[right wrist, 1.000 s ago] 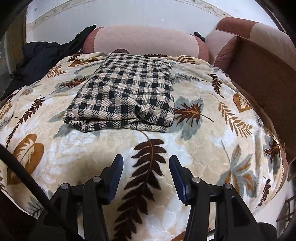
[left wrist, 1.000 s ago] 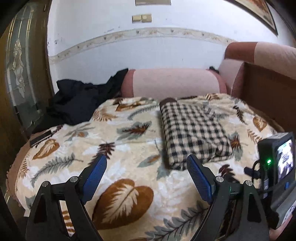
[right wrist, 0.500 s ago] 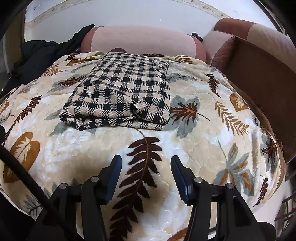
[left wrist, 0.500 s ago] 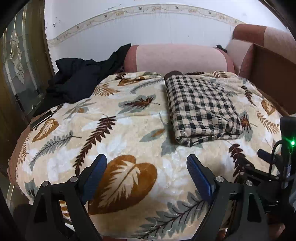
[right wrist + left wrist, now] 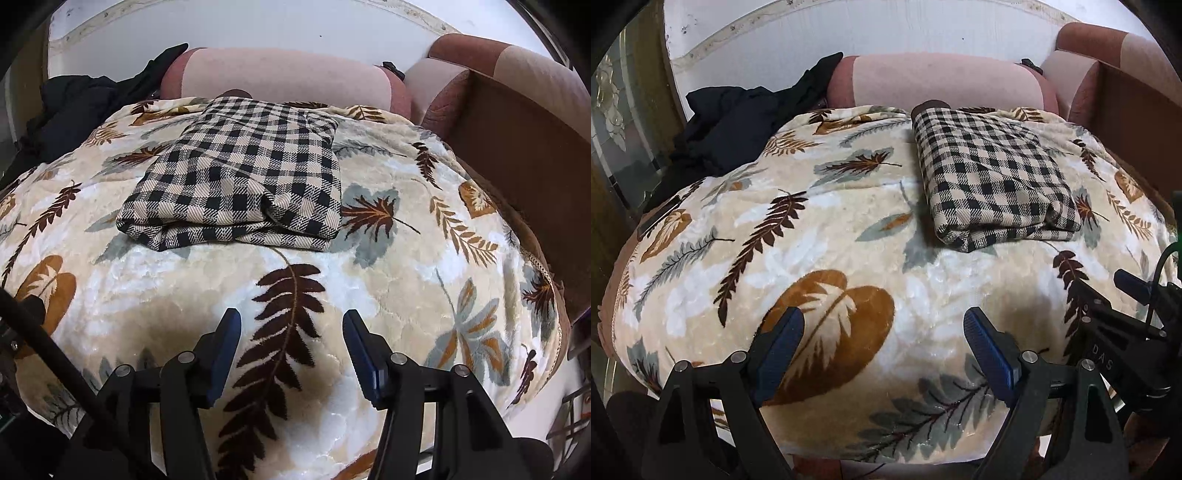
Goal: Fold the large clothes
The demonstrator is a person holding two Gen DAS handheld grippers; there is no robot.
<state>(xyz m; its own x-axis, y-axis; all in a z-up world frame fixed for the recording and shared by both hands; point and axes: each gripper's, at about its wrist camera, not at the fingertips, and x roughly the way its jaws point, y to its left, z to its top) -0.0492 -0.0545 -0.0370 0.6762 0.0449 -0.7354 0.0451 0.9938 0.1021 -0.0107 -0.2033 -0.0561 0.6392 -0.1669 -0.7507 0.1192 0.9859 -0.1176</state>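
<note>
A black-and-beige checked garment (image 5: 990, 177) lies folded into a thick rectangle on the leaf-patterned blanket (image 5: 831, 236); it also shows in the right wrist view (image 5: 243, 177). My left gripper (image 5: 882, 332) is open and empty above the blanket's near edge, left of and nearer than the garment. My right gripper (image 5: 291, 332) is open and empty over the blanket (image 5: 424, 266), just in front of the garment's near fold. Neither gripper touches the garment.
A pile of dark clothes (image 5: 738, 122) lies at the back left beside a pink bolster cushion (image 5: 942, 81). A brown sofa arm (image 5: 517, 129) rises on the right. A dark phone-like object (image 5: 659, 218) lies at the blanket's left edge. The right gripper's body (image 5: 1126, 332) shows in the left wrist view.
Both grippers have tilted downward and drawn closer to the blanket, so the garment looks larger. Both stay open. The garment has not moved.
</note>
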